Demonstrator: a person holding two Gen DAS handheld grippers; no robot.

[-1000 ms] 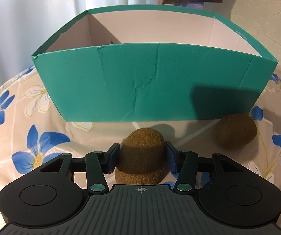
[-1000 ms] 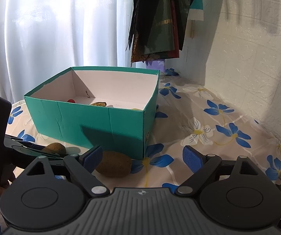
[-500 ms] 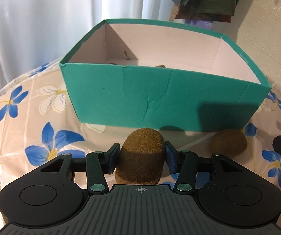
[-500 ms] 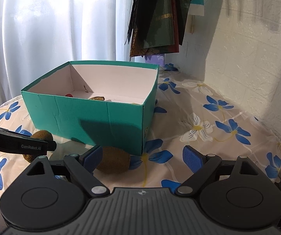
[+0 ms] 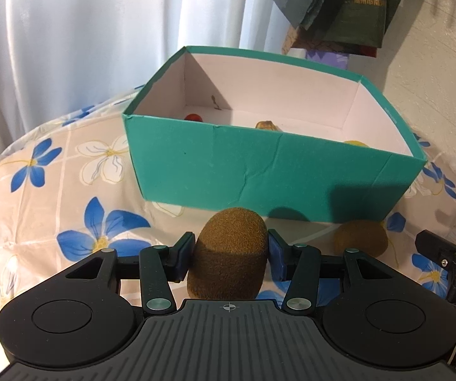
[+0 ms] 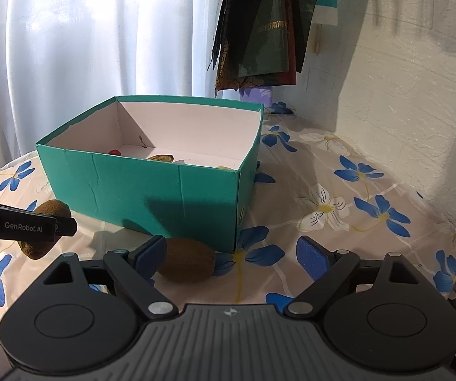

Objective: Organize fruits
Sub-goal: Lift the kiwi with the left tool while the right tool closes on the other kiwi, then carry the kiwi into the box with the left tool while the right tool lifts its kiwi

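- The fuzzy brown oval kiwi [image 5: 231, 250] sits clamped between the blue pads of the left tool [image 5: 230, 255], in front of the teal cardboard box [image 5: 259, 168] and off the cloth. From the right wrist view the same kiwi [image 6: 42, 247] hangs near the box's front left corner, partly hidden behind the left tool's black finger [image 6: 24, 224].
- A second brown kiwi [image 6: 186, 264] lies on the flower-print tablecloth [image 6: 339, 238] just in front of the box's near right corner [image 6: 164, 187]. In the left wrist view it shows as a shaded oval [image 5: 361, 238] at the foot of the box's front wall.
- The right tool [image 6: 231, 255] is spread wide and grips nothing — the second kiwi lies just beside its left pad, and whether they touch cannot be told.
- Inside the box, on its white floor: a small red round fruit [image 5: 193, 117] toward the back left corner, a brownish-yellow fruit [image 5: 266, 125] near the middle, and a yellow fruit [image 5: 356, 143] whose top just clears the front wall at the right.
- Behind the box hangs a white curtain [image 6: 101, 47]; to its back right, dark green and red bags [image 6: 259, 28] hang against a pale textured wall [image 6: 402, 111].
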